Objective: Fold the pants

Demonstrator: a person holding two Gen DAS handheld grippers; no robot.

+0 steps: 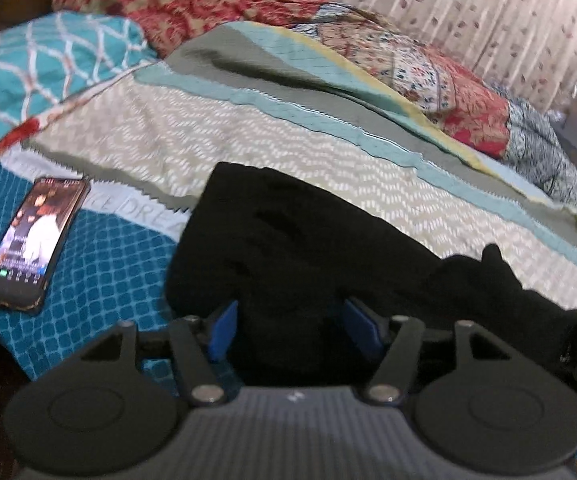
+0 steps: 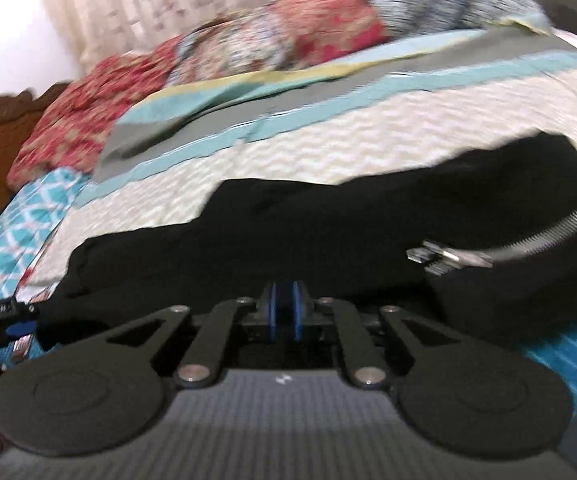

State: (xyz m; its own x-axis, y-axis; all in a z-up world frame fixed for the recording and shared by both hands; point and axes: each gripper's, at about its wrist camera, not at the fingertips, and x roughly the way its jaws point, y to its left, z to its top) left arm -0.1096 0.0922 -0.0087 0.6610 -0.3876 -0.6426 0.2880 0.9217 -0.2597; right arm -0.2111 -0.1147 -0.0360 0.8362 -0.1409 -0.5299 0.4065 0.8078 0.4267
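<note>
Black pants (image 1: 308,248) lie across the bedspread (image 1: 192,140), stretching from the middle to the right. My left gripper (image 1: 288,328) is open, its blue pads (image 1: 224,328) either side of the pants' near edge. In the right wrist view the pants (image 2: 328,220) run across the frame, with an open zipper (image 2: 488,252) at the right. My right gripper (image 2: 284,308) has its blue pads close together on black fabric at the pants' near edge. The left gripper (image 2: 4,320) shows at the far left of that view.
A phone (image 1: 32,240) with a lit screen lies on the blue part of the bedspread, left of the pants. Patterned pillows (image 1: 28,76) and a red floral blanket (image 1: 192,0) lie at the back. A curtain (image 1: 488,12) hangs behind the bed.
</note>
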